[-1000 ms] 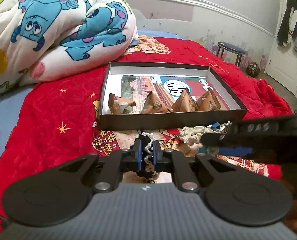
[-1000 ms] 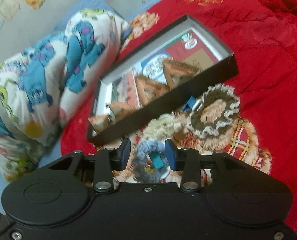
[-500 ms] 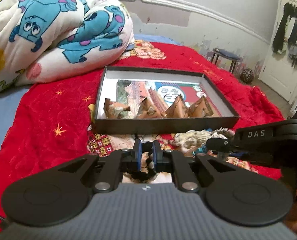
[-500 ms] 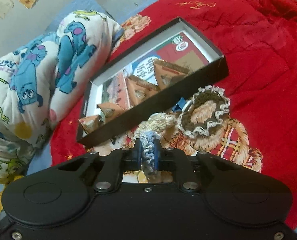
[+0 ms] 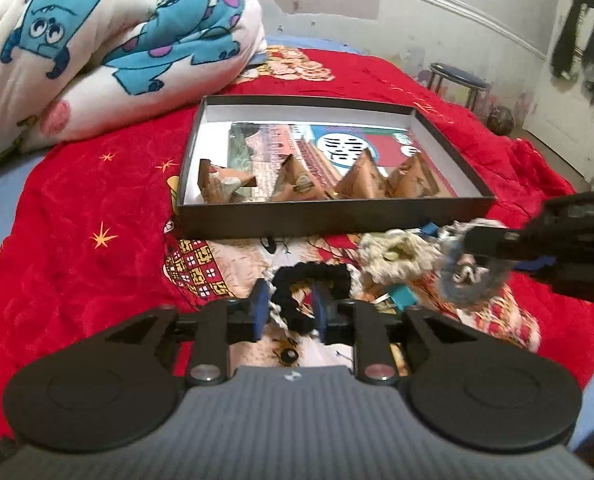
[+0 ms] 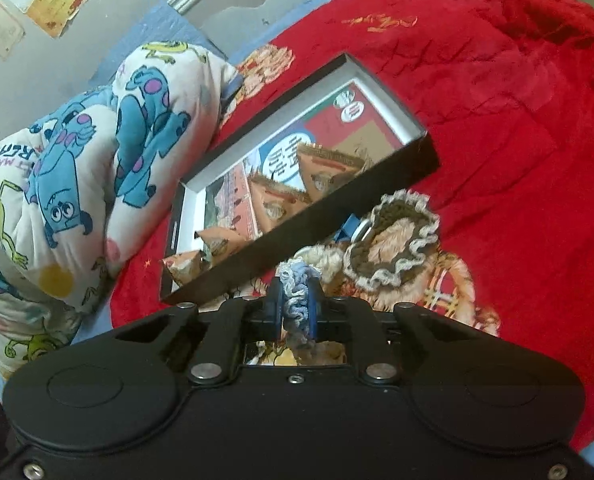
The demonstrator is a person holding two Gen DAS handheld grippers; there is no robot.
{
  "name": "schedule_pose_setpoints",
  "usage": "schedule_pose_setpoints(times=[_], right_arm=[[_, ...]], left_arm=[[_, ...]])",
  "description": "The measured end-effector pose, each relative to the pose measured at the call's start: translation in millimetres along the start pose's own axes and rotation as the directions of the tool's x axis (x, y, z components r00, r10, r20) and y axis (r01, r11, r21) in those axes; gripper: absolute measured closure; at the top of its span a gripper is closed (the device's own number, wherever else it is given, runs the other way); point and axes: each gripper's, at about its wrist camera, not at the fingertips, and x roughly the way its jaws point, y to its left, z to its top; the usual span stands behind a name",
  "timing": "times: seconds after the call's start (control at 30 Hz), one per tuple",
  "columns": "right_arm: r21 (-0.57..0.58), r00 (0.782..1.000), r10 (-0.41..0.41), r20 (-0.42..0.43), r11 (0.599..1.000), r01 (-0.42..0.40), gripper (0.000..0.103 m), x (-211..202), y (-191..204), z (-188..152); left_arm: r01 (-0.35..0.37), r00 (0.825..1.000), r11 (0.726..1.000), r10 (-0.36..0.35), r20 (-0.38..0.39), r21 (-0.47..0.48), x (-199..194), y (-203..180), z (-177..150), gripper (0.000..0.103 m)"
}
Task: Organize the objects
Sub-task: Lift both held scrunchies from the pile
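Left wrist view: the left gripper point(image 5: 289, 314) has its jaws apart, and a black crocheted scrunchie point(image 5: 311, 280) lies on the bed between and just ahead of the blue pads point(image 5: 260, 308); whether a pad touches it cannot be told. A cream scrunchie point(image 5: 393, 258) lies just to its right, near the front wall of the black box point(image 5: 333, 222). The box sits on the red blanket point(image 5: 89, 216) toward the head of the bed, with four brown triangular packets point(image 5: 297, 184) lined along its near wall on a printed card.

Right wrist view: the right gripper point(image 6: 295, 308) has its jaws clamped on a blue-grey scrunchie point(image 6: 297, 292), which is lifted clear of the blanket; in the left wrist view it appears blurred at the right edge point(image 5: 471, 276). A brown scrunchie with a pale ruffled rim point(image 6: 393, 240) lies flat just beyond, touching the box's near corner. A cartoon-print quilt point(image 6: 77, 184) is bunched along the bed's left side beside the box.
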Motion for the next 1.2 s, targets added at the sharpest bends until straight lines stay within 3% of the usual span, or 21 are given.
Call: schedule_pose_setpoints(times=[0.1,0.2,0.23,0.27,0.33,0.57,0.73,0.9,1.2], right_arm=[[0.016,1.0,0.012,0.008,1.0,-0.012,0.09,-3,-5,3],[0.033,1.0,0.012,-0.003,0.999,-0.012,0.09,3,-7,3],[0.032,1.0,0.01,-0.006,0.999,-0.01,0.09,5,-7,2],[0.026,1.0,0.007,-0.003,1.0,-0.007,0.09,7,-5,1],[0.011,1.0,0.003,0.006,1.0,-0.003,0.091,8,-3,-1],[0.015,0.999,0.037,0.018,0.999,-0.037,0.09,4,0,-1],[0.023,0.997,0.083,0.012,0.996,-0.083,0.09,5,2,3],[-0.009,0.994,0.113,0.006,0.994,-0.113,0.09,8,14,5],[-0.101,0.988,0.153,0.017,0.983,-0.151,0.09,9,37,4]], left_arm=[[-0.025,1.0,1.0,0.025,-0.015,0.0,13,1,2,0.052],[-0.032,0.998,0.999,0.031,-0.059,-0.016,28,3,0,0.055],[-0.032,0.996,0.999,0.03,-0.082,-0.02,32,4,-2,0.08],[-0.029,0.994,0.999,0.026,-0.105,-0.021,36,4,-3,0.086],[-0.033,0.994,0.999,0.032,-0.105,-0.007,36,3,-7,0.089],[-0.06,0.996,0.998,0.061,-0.059,0.016,21,-3,-8,0.091],[-0.079,0.996,0.996,0.08,0.042,-0.031,4,1,-2,0.091],[-0.007,0.995,0.994,0.018,0.099,-0.109,-4,11,5,0.091],[0.054,0.988,0.994,-0.039,0.149,-0.097,-11,5,6,0.091]])
